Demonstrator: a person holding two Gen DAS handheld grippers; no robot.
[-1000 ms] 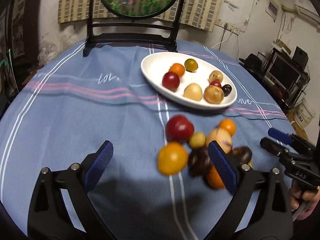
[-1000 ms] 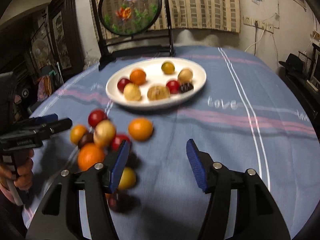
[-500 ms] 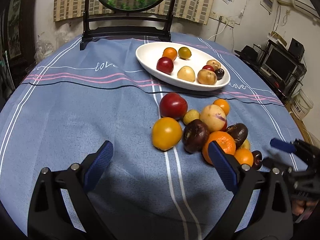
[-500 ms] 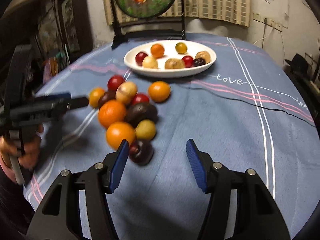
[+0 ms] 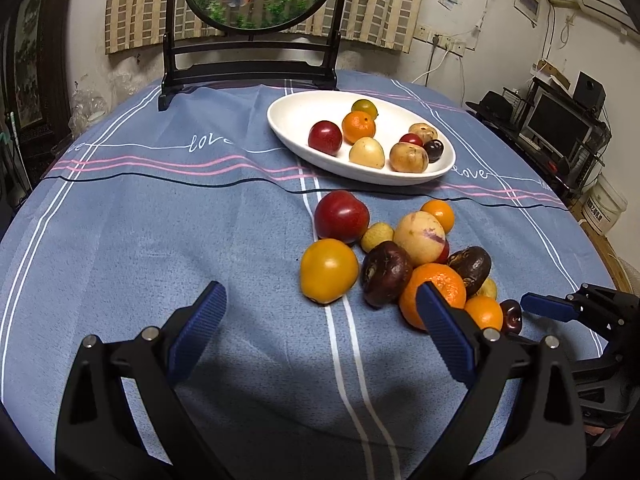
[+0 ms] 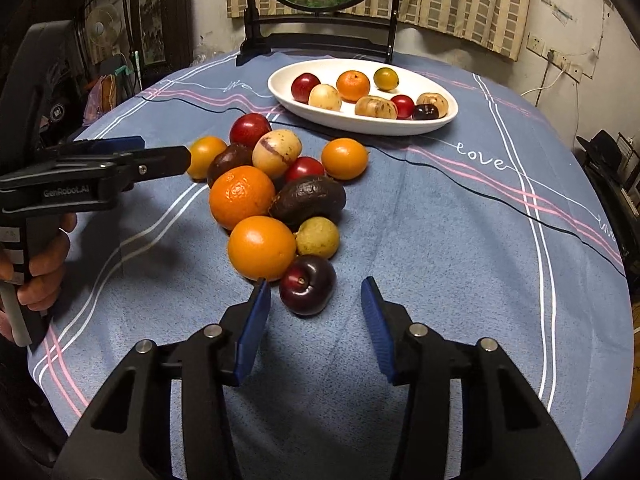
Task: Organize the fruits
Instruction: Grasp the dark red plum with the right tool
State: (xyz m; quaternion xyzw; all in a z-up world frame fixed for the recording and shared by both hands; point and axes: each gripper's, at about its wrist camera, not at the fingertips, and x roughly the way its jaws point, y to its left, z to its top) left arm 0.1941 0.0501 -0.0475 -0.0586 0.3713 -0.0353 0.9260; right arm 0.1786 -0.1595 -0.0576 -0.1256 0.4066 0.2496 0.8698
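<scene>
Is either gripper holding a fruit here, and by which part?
No. The left gripper and right gripper are both open and empty; the dark plum lies on the tablecloth just ahead of the right one.

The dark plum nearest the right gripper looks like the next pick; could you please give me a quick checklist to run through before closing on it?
1. Right gripper open, empty: ok.
2. Dark plum lined up between its pads: ok, slightly left of centre.
3. Clearance on the left: not ok, the front orange touches the plum.
4. Left gripper out of the way, open: ok.
5. White oval plate has free room: ok.
6. Gripper height over the tablecloth: cannot tell.
</scene>
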